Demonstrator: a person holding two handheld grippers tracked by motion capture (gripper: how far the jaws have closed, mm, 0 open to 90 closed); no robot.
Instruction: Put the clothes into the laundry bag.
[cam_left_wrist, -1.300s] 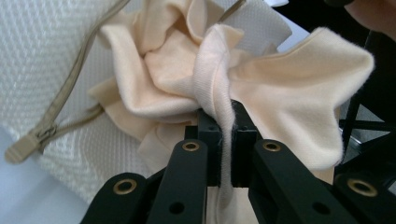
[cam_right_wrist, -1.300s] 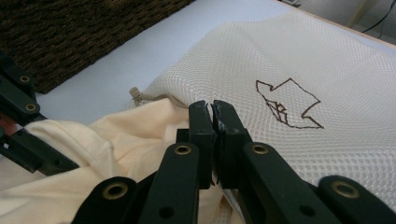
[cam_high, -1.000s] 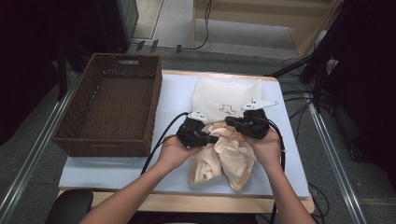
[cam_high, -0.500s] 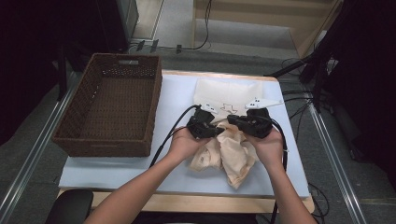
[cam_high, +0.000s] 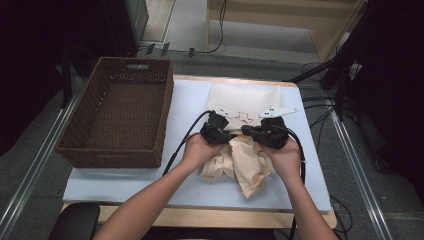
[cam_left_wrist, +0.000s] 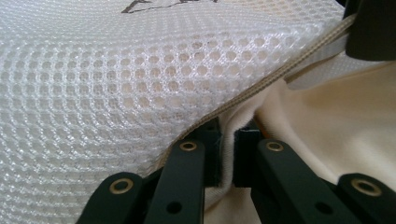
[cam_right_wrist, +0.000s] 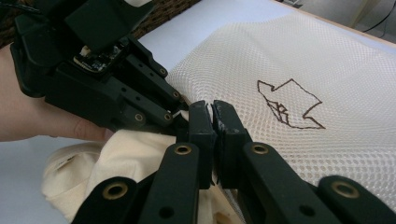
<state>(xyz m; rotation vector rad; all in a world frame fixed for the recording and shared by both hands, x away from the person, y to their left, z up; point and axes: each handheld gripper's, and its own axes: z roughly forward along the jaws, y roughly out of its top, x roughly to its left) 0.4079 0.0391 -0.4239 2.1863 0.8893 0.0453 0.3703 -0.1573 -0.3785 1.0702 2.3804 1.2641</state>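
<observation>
A: Starting at the left, what's on the table?

B: A brown woven basket (cam_high: 120, 117) sits at the left end of the pale blue table top (cam_high: 125, 182). Well to its right, around the middle of the table, lies the cream cloth (cam_high: 245, 162), crumpled into soft folds, with one end hanging toward the person.

A: And the mesh thing behind it?

B: That's a white mesh bag (cam_high: 245, 102), lying flat at the far side of the table. It has an open honeycomb weave, a tan corded edge and a small dark outline drawing on its face. The cloth is bunched right at its near edge.

A: What is the left gripper (cam_left_wrist: 227, 150) doing?

B: Its jaws are pinching a fold of the cream cloth, just under the bag's corded edge. They have just eased open a touch, but the fold is between the pads and pressed.

A: And the right gripper (cam_right_wrist: 214, 122)?

B: Clamped tight. A thin sliver of fabric shows between its pads at the bag's edge, so it seems to grip the bag's rim, with the cloth just below. The two grippers are tip to tip there.
</observation>
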